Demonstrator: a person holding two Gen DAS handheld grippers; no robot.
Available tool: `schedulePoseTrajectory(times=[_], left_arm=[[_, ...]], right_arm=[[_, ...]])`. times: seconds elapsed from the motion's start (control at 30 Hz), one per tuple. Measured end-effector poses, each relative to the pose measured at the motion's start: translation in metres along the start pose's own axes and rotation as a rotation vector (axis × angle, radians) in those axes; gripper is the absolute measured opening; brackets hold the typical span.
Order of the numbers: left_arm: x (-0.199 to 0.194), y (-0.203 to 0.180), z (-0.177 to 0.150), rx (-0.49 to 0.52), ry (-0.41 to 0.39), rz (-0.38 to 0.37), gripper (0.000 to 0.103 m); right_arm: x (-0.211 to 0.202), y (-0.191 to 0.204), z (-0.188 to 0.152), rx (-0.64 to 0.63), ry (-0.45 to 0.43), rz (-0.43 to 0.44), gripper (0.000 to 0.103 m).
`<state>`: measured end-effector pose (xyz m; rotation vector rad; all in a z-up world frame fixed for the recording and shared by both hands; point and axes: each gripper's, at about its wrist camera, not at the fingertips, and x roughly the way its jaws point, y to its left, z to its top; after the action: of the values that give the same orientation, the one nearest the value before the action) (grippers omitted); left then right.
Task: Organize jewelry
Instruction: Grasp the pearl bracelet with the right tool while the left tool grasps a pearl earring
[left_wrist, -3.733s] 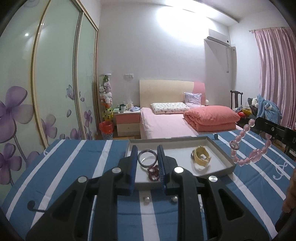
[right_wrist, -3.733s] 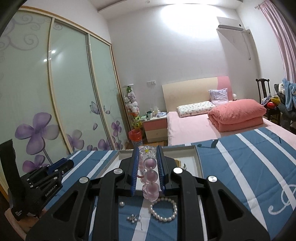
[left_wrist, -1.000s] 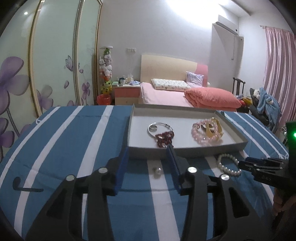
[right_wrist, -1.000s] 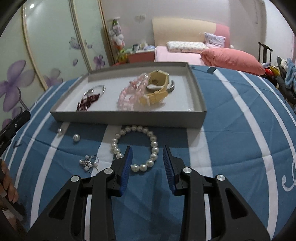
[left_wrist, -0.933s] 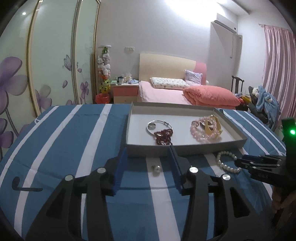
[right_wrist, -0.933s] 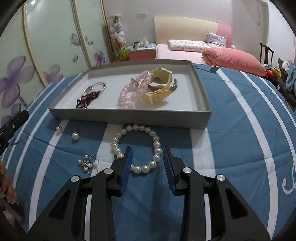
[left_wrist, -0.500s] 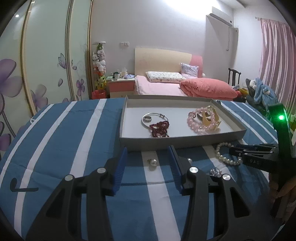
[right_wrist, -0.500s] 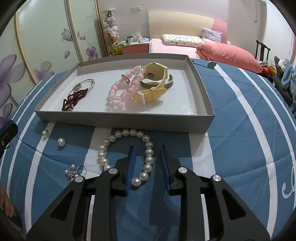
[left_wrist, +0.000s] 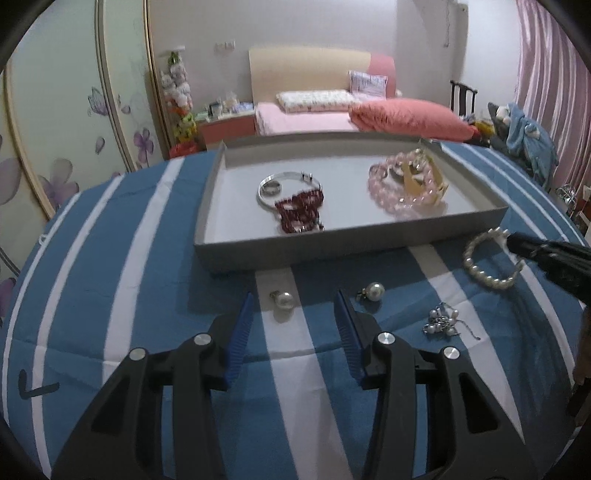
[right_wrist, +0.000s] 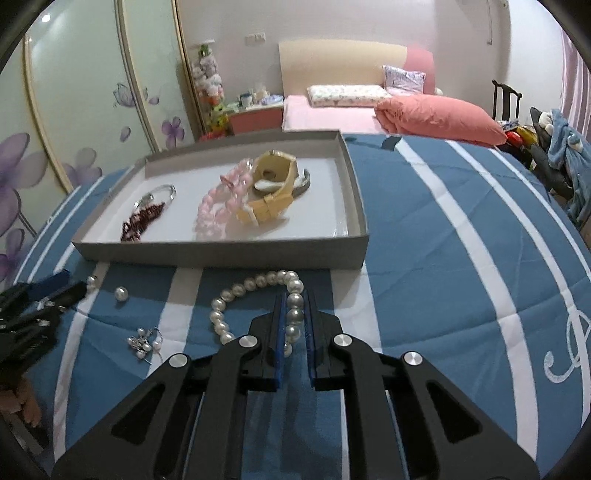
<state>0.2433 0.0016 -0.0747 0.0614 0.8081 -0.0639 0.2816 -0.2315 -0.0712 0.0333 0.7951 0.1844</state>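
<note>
A grey tray (left_wrist: 354, 240) (right_wrist: 221, 251) on the blue striped cloth holds a silver bangle (left_wrist: 284, 182), a dark red bead piece (left_wrist: 299, 212), a pink bead bracelet (right_wrist: 221, 205) and a tan watch (right_wrist: 273, 192). My right gripper (right_wrist: 294, 317) is shut on the right side of a white pearl bracelet (right_wrist: 255, 284) lying in front of the tray; it also shows in the left wrist view (left_wrist: 487, 264). My left gripper (left_wrist: 293, 306) is open, low over the cloth, with a pearl earring (left_wrist: 284, 299) between its fingertips. A second pearl earring (left_wrist: 373, 291) lies to its right.
A small cluster of pearls on a chain (left_wrist: 441, 321) (right_wrist: 144, 343) lies on the cloth right of the left gripper. A bed with a pink quilt (right_wrist: 439, 118) and a floral wardrobe (right_wrist: 92, 99) stand behind.
My right gripper has closed on the pearl bracelet. My left gripper has come down and forward, so the pearl earring now lies between its open fingertips.
</note>
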Motion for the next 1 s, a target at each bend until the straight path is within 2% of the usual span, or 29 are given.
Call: schedulePoseTrajectory(times=[0.2,0.67,0.73,0.77,1.0], left_arm=[[0.02,0.005,0.008,-0.044,0.057,0.009,0.03],[0.031,0.004,0.014,-0.049,0.088,0.002,0.028],[0.031,0.003,0.014,-0.045,0.089,0.006,0.021],[0.031,0.003,0.015,-0.044,0.088,0.004,0.014],[0.029,0.005,0.013,-0.068,0.084,-0.003,0.014]], right_arm=[[-0.001,0.006,0.004,-0.013,-0.013,0.026,0.01],[0.001,0.005,0.001,-0.009,-0.008,0.041,0.01],[0.001,0.005,0.001,-0.009,-0.009,0.044,0.01],[0.0,0.005,0.001,-0.008,-0.011,0.045,0.01],[-0.007,0.007,0.001,-0.007,-0.038,0.063,0.01]])
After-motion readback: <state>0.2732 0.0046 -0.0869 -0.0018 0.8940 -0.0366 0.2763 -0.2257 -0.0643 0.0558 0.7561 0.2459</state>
